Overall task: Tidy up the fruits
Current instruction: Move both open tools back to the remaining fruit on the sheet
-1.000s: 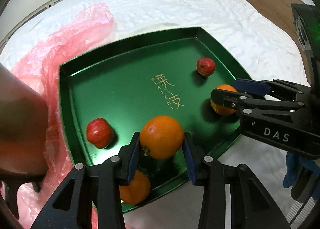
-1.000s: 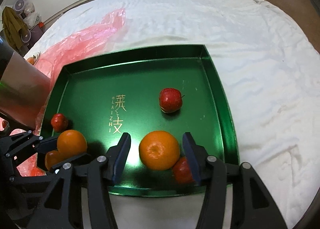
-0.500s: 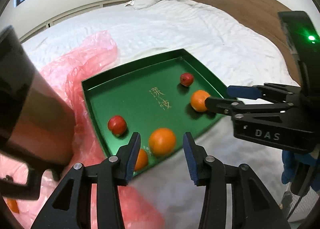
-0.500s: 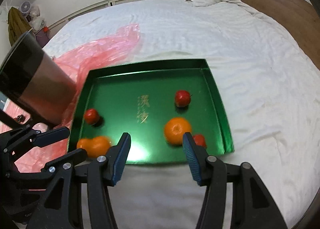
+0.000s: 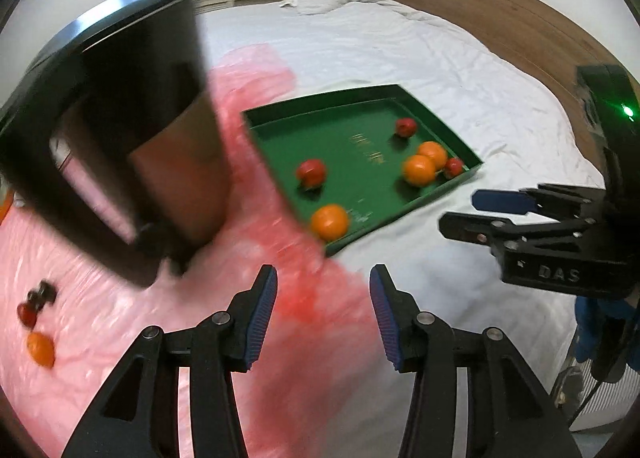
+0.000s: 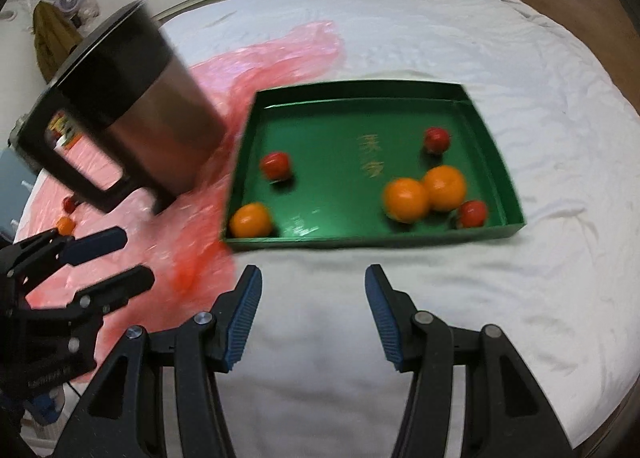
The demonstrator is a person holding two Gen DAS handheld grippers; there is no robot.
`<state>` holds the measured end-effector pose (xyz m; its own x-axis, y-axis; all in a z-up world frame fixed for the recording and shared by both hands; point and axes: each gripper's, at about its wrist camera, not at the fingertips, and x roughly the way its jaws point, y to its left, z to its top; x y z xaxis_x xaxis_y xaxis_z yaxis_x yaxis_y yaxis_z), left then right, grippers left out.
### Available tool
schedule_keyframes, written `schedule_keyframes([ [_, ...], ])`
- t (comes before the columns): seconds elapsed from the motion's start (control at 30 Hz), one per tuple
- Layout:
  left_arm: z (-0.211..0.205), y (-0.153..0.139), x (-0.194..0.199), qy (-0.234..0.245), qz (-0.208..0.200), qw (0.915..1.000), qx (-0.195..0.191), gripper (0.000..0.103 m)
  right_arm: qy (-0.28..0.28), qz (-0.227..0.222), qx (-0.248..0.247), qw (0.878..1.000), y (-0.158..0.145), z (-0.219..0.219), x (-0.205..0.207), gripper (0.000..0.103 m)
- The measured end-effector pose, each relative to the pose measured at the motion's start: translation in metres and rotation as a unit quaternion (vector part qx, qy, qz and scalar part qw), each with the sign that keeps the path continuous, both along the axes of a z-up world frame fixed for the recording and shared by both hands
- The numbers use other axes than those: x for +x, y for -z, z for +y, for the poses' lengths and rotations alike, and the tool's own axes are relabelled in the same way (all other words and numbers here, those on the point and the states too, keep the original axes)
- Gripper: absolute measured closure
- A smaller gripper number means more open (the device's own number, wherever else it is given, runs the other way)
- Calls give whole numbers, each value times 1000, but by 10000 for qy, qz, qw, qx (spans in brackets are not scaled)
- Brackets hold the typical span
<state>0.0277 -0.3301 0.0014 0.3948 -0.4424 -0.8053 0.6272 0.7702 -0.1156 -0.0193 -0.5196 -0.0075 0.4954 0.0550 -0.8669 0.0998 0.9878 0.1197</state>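
Observation:
A green tray (image 5: pixel 320 107) (image 6: pixel 360 86) lies on the white bed and holds three oranges and three small red apples. Two oranges (image 6: pixel 406 199) (image 6: pixel 445 187) touch near the tray's right side, and a third orange (image 5: pixel 330 221) sits in its near left corner. My left gripper (image 5: pixel 322 298) hovers short of the tray over the pink bag's edge, its jaws opening with nothing between them. My right gripper (image 6: pixel 312 290) hangs open and empty over bare sheet in front of the tray. Each gripper shows at the side of the other's view.
A steel mug with a black handle (image 5: pixel 160 137) (image 6: pixel 140 97) stands left of the tray on a pink plastic bag (image 5: pixel 260 77) (image 6: pixel 280 53). A loose orange (image 5: pixel 40 348) and a red fruit (image 5: pixel 28 314) lie on the bag. A wooden headboard (image 5: pixel 500 17) runs behind.
Both grippers have pulled back and up from the tray. The orange that sat between my left fingers now lies in the tray and has rolled against another orange.

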Motion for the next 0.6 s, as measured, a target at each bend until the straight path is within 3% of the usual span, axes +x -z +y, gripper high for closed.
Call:
schedule_keyframes([
  [0.37, 110, 3, -1, -805, 63, 9966, 174, 61, -846, 185, 250, 9959, 8, 105, -10, 2],
  [0.6, 180, 10, -4, -1471, 224, 9885, 254, 60, -1697, 321, 335, 9844, 12, 181, -5, 2],
])
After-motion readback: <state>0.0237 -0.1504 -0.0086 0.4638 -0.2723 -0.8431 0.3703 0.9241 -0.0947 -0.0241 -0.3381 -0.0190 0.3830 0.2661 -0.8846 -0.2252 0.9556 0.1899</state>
